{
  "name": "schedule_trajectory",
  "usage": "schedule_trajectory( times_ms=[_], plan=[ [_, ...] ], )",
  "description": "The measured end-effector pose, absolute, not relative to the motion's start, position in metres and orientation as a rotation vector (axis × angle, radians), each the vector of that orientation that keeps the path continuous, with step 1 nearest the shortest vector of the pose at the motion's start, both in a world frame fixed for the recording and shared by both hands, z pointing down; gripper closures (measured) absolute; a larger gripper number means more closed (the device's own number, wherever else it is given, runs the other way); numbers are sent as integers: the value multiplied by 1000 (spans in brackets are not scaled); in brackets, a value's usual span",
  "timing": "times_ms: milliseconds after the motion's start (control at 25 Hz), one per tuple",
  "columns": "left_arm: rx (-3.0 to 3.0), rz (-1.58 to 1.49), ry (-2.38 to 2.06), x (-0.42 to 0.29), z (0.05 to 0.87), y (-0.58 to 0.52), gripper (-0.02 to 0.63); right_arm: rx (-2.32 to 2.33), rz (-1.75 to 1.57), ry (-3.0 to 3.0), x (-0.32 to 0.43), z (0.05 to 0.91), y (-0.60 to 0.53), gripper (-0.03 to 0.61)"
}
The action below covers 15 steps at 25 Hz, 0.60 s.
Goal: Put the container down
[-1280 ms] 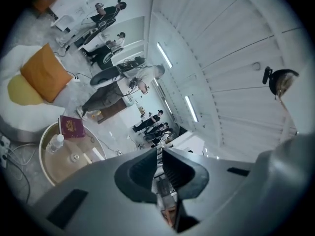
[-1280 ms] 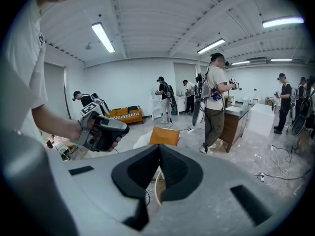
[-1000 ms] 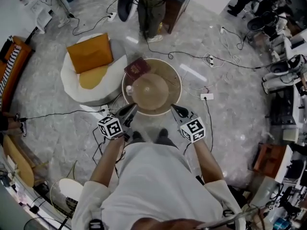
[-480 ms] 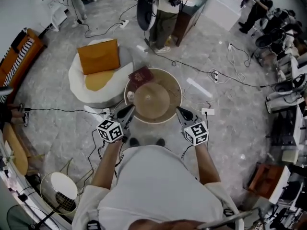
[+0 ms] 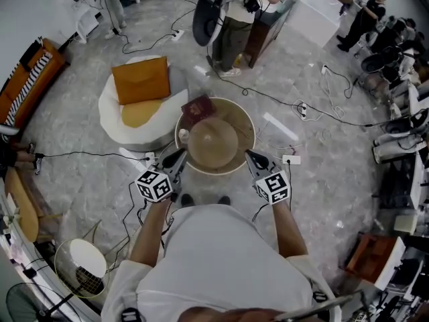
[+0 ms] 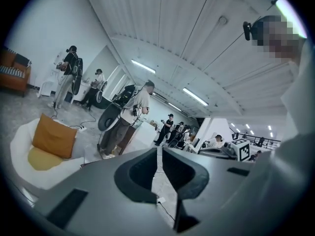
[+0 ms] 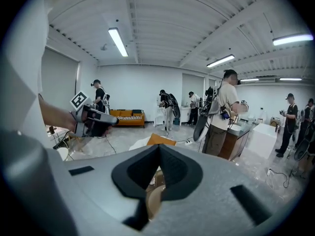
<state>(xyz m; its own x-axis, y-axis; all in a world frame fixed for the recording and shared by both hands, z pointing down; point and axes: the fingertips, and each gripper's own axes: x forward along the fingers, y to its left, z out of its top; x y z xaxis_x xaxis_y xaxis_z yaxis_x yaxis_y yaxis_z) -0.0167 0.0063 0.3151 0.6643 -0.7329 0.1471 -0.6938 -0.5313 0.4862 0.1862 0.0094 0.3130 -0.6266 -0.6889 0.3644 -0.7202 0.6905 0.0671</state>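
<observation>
a: status on the put-down?

b: left tool point(image 5: 179, 157) and right tool point(image 5: 249, 156) are both pressed together, with nothing between the jaws in either gripper view. neither touches anything. they hang just off the near edge of the round tabletop point(image 5: 248, 116), one on each side.

a: where's the container?

b: the round tan container point(image 5: 213, 141) sits mid-tabletop and looks flat and settled, not tilted. a dark red book point(image 5: 199, 107) lies just beyond it, far-left; can't tell if the two touch. there's a small white item point(image 5: 182, 134) by the left rim.

a: so the release is finished?

b: my read, yes — the container is down and free of both tools. nothing left to let go of.

a: and if it has to be set again?

b: take it at two opposite points on its edge, one tool per side, and keep it level. lower it straight onto bare wood clear of the book. spread the jaws only once the tabletop carries the weight.

a: risks?

b: landing on the book corner so it rocks, or nudging the white item off the rim. the tabletop looks low — lean in, don't drop from height.
</observation>
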Motion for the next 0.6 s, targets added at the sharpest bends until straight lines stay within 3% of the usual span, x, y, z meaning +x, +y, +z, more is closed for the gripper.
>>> schedule_trajectory(
  times_ms=[600],
  plan=[
    [2362,-104,-1109,-20,314,8,580,1156,131,-2535,193,306,12,583]
  ],
)
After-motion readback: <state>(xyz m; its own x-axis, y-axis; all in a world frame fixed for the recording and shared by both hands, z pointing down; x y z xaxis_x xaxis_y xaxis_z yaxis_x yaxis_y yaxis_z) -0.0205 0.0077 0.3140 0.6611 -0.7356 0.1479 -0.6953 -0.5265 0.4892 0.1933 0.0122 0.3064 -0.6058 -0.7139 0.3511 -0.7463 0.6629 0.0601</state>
